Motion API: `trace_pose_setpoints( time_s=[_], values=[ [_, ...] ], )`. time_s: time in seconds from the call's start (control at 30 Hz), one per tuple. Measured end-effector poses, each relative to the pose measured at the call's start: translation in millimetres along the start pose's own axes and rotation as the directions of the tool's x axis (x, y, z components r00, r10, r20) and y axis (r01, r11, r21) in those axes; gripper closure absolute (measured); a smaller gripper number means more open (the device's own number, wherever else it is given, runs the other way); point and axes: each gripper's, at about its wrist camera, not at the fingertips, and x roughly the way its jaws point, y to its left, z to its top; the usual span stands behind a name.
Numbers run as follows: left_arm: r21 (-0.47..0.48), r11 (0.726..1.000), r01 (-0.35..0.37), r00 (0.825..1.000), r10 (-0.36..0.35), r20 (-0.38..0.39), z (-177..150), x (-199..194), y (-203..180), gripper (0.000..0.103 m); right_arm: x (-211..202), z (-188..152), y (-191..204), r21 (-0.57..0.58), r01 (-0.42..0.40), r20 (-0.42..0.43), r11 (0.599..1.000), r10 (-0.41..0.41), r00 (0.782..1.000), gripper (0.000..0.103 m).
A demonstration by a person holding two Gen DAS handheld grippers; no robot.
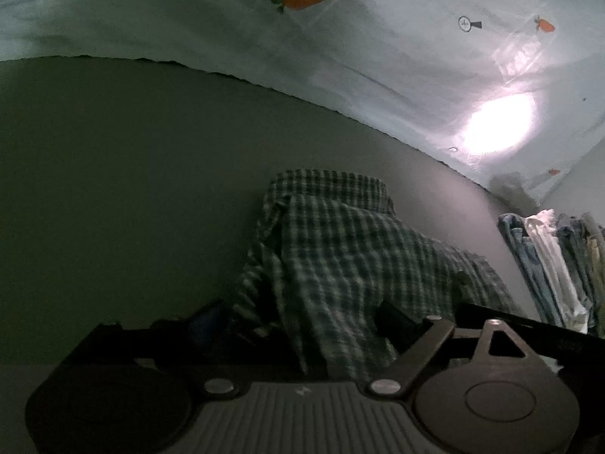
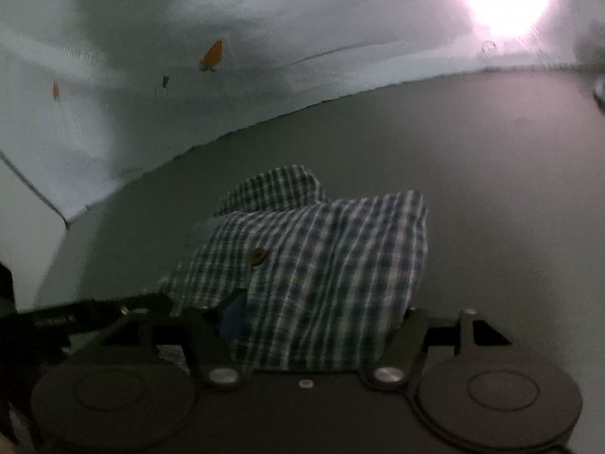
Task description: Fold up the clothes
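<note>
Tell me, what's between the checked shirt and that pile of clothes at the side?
Nothing: in the left wrist view only bare grey table lies between the checked shirt and the pile of clothes.

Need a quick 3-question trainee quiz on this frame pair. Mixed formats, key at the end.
1. True or false: the checked shirt lies flat and neatly folded on the grey table.
2. What is printed on the pale backdrop behind the table? A) carrots B) stars C) anchors
3. Short answer: in the left wrist view, what sits at the right edge of the picture, beyond the shirt?

Key
1. False: it is bunched up in a heap.
2. A.
3. A stack of clothes, denim and white pieces.
</note>
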Motion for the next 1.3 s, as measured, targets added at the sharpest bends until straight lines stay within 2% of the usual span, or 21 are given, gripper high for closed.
trace_pose_setpoints(
  time_s=[0.1, 0.2, 0.27, 0.37, 0.47, 0.5, 0.57, 0.63, 0.7, 0.73, 0.83, 0.9, 1.0, 1.03, 1.07, 1.1, 1.13, 1.17, 1.23, 1.3],
  values=[
    [-0.01, 1.0, -0.005, 1.0, 0.005, -0.015, -0.9, 3.4, 5.4, 0.012, -4.3, 2.9, 5.0, -0.105, 0.02, -0.011, 0.994, -0.022, 1.0, 0.035],
    [-0.086, 0.996, 0.023, 0.999, -0.026, -0.037, -2.2, 5.7, 16.5, 0.012, -5.3, 8.8, 6.3, -0.144, 0.007, -0.044, 0.989, -0.013, 0.999, 0.034],
    [-0.131, 0.991, 0.039, 0.998, -0.046, -0.049, -3.3, 6.7, 23.2, 0.012, -6.6, 13.5, -5.4, -0.078, -0.031, -0.064, 0.997, 0.026, 0.998, 0.033],
    [-0.165, 0.985, 0.053, 0.996, -0.064, -0.063, -4.3, 7.0, 30.2, 0.011, -13.2, 14.5, -37.3, 0.104, -0.096, -0.069, 0.99, 0.103, 0.992, 0.03],
    [-0.168, 0.984, 0.06, 0.995, -0.073, -0.071, -4.2, 6.1, 31.7, 0.011, -22.9, 13.4, -70.0, 0.247, -0.11, -0.011, 0.963, 0.116, 0.993, 0.026],
    [-0.171, 0.983, 0.065, 0.994, -0.079, -0.073, -3.8, 6.2, 31.8, 0.01, -25.2, 13.1, -78.5, 0.263, -0.1, 0.014, 0.96, 0.1, 0.995, 0.021],
    [-0.188, 0.979, 0.084, 0.993, -0.099, -0.07, -2.3, 8.8, 34.5, 0.006, -18.8, 13.3, -91.2, 0.254, -0.102, 0.023, 0.962, 0.1, 0.995, 0.021],
    [-0.211, 0.971, 0.109, 0.99, -0.125, -0.064, -1.1, 12.4, 37.6, 0.005, -3.4, 12.6, -99.8, 0.264, -0.14, -0.003, 0.954, 0.146, 0.989, 0.021],
    [-0.235, 0.96, 0.153, 0.983, -0.172, -0.063, 0.7, 17.4, 40.3, 0.005, 15.9, 11.2, -98.6, 0.25, -0.174, -0.023, 0.953, 0.185, 0.982, 0.021],
    [-0.246, 0.953, 0.174, 0.979, -0.194, -0.061, 1.5, 20.3, 40.5, 0.001, 24.6, 10.9, -95.0, 0.223, -0.174, -0.033, 0.959, 0.186, 0.982, 0.022],
    [-0.277, 0.936, 0.217, 0.971, -0.236, -0.037, 2.2, 26.8, 40.9, 0.0, 42.4, 6.9, -81.8, 0.159, -0.193, -0.037, 0.968, 0.201, 0.979, 0.024],
    [-0.287, 0.927, 0.239, 0.966, -0.258, -0.028, 2.2, 29.6, 40.3, 0.001, 53.1, 4.9, -79.7, 0.2, -0.252, -0.027, 0.947, 0.263, 0.965, 0.029],
    [-0.27, 0.925, 0.267, 0.957, -0.288, -0.04, 2.6, 33.1, 37.4, 0.002, 72.9, 5.2, -76.3, 0.32, -0.352, -0.001, 0.88, 0.372, 0.928, 0.038],
    [-0.269, 0.925, 0.269, 0.956, -0.291, -0.046, 2.6, 33.5, 37.3, 0.011, 77.2, 4.8, -72.0, 0.334, -0.366, 0.007, 0.869, 0.386, 0.923, 0.042],
    [-0.278, 0.922, 0.27, 0.954, -0.296, -0.053, 1.6, 34.8, 37.7, 0.028, 80.5, 4.2, -67.2, 0.34, -0.376, 0.013, 0.862, 0.396, 0.918, 0.045],
    [-0.293, 0.918, 0.265, 0.955, -0.292, -0.05, -0.2, 35.2, 38.8, 0.031, 83.0, 3.3, -63.8, 0.352, -0.384, 0.017, 0.854, 0.404, 0.914, 0.052],
    [-0.306, 0.916, 0.259, 0.957, -0.285, -0.044, -1.9, 34.1, 40.2, 0.039, 85.6, 2.7, -61.0, 0.373, -0.391, 0.02, 0.842, 0.414, 0.91, 0.06],
    [-0.315, 0.914, 0.255, 0.959, -0.281, -0.04, -3.3, 32.8, 41.1, 0.049, 86.0, 1.6, -58.4, 0.394, -0.399, 0.028, 0.828, 0.423, 0.906, 0.063],
    [-0.314, 0.915, 0.255, 0.961, -0.277, -0.026, -5.2, 25.7, 39.9, 0.058, 80.4, 0.7, -52.7, 0.402, -0.41, 0.046, 0.819, 0.429, 0.902, 0.074],
    [-0.291, 0.918, 0.27, 0.959, -0.285, -0.007, -5.6, 14.3, 33.6, 0.064, 67.1, -1.3, -47.1, 0.393, -0.425, 0.071, 0.815, 0.434, 0.898, 0.076]
  ],
)
